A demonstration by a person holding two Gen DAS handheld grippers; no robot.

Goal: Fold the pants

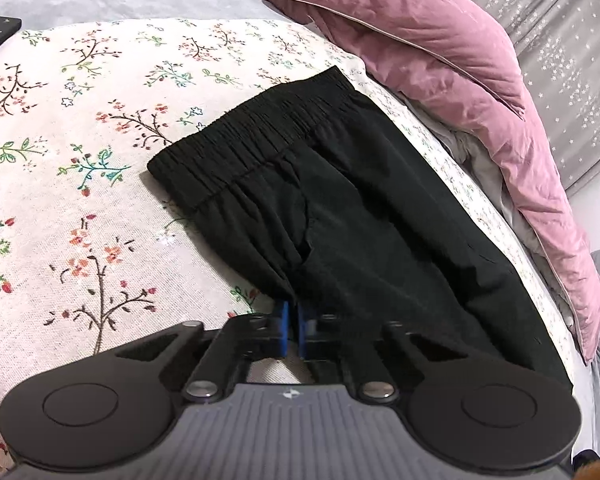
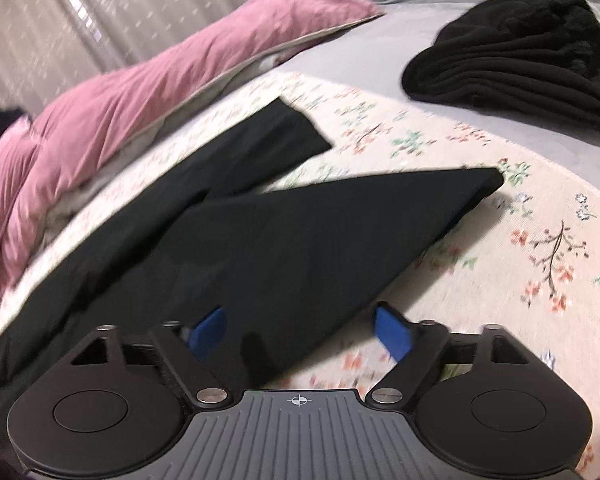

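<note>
The soft black pants w/ a stretchy waistband (image 1: 332, 184) lie on the cream cloth w/ little flower trees (image 1: 100, 128), which covers the bed and gives a flat spot to fold on. In the left cam, the waistband sits far from the gripper and the cloth runs down toward it.

The left gripper (image 1: 293, 326) has its blue pads pressed together on a bunched bit of the pants near the crotch, so it is grasping the pants. That pinch prob. keeps the middle from sliding.

The right gripper (image 2: 304, 334) is spread wide, holding nothing, right over one leg (image 2: 320, 232). The other leg (image 2: 260, 148) points off toward the puffy pink blanket (image 2: 140, 80). The legs make a V, so they aren't stacked yet. The right cam is blurry.

A folded black pile of clothes (image 2: 520, 64) rests apart on the gray sheet, prob. done already.
</note>
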